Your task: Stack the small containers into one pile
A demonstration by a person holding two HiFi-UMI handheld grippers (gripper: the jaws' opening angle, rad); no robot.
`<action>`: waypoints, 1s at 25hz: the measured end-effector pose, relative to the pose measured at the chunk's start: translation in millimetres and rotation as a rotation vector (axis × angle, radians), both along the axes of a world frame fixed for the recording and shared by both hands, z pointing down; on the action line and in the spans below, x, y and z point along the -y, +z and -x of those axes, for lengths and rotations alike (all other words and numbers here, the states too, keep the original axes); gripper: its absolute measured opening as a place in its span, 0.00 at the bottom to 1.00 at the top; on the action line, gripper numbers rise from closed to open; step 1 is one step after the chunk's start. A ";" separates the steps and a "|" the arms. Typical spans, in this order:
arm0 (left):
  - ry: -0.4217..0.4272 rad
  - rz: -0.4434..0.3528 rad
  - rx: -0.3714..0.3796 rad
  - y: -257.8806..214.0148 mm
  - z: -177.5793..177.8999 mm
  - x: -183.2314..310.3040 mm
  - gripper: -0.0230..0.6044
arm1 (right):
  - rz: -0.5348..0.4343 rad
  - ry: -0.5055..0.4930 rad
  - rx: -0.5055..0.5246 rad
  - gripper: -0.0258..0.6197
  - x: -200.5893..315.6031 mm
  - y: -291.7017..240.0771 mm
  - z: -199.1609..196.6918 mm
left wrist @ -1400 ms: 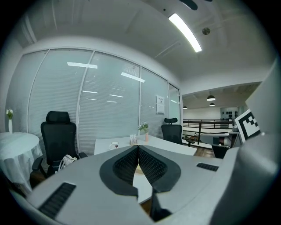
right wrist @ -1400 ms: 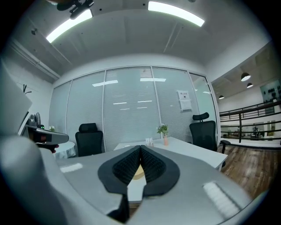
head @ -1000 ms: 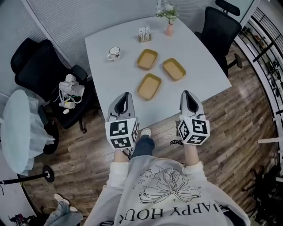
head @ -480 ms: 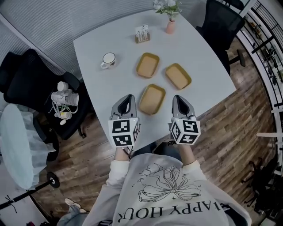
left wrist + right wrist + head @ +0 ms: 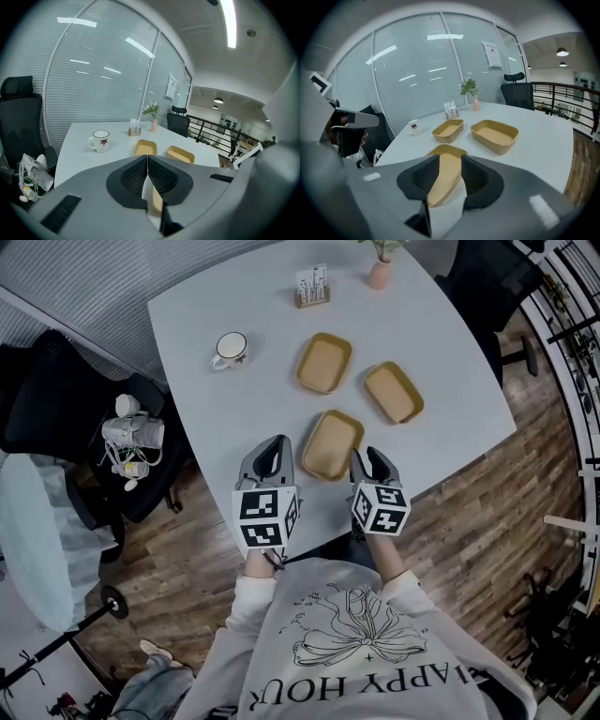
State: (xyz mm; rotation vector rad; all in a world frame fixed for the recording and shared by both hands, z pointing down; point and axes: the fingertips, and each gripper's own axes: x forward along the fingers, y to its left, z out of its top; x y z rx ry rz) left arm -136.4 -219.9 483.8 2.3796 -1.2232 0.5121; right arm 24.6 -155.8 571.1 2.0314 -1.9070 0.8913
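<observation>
Three tan containers lie apart on the white table (image 5: 216,418): a near one (image 5: 332,443), a far left one (image 5: 324,363) and a right one (image 5: 394,392). My left gripper (image 5: 272,444) hovers just left of the near container with its pads closed together (image 5: 147,159) and nothing between them. My right gripper (image 5: 367,458) sits at that container's near right corner. Its jaws have just been opening and stand apart (image 5: 450,160). The near container (image 5: 444,180) shows through the gap, and the pads do not press on it.
A white mug (image 5: 230,349) stands at the table's left, with a card holder (image 5: 312,287) and a pink vase (image 5: 380,274) at the far edge. Black chairs flank the table; the left one (image 5: 56,399) holds a bag (image 5: 131,439). The table's near edge (image 5: 314,521) is under my hands.
Both grippers have moved forward and down over the table's near edge toward the near container. The right one closed in on its right corner, and its jaws now stand apart.
</observation>
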 end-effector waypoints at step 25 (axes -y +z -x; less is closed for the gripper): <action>-0.041 0.072 0.000 23.5 14.3 13.8 0.05 | 0.176 0.019 0.063 0.09 6.4 54.7 -0.7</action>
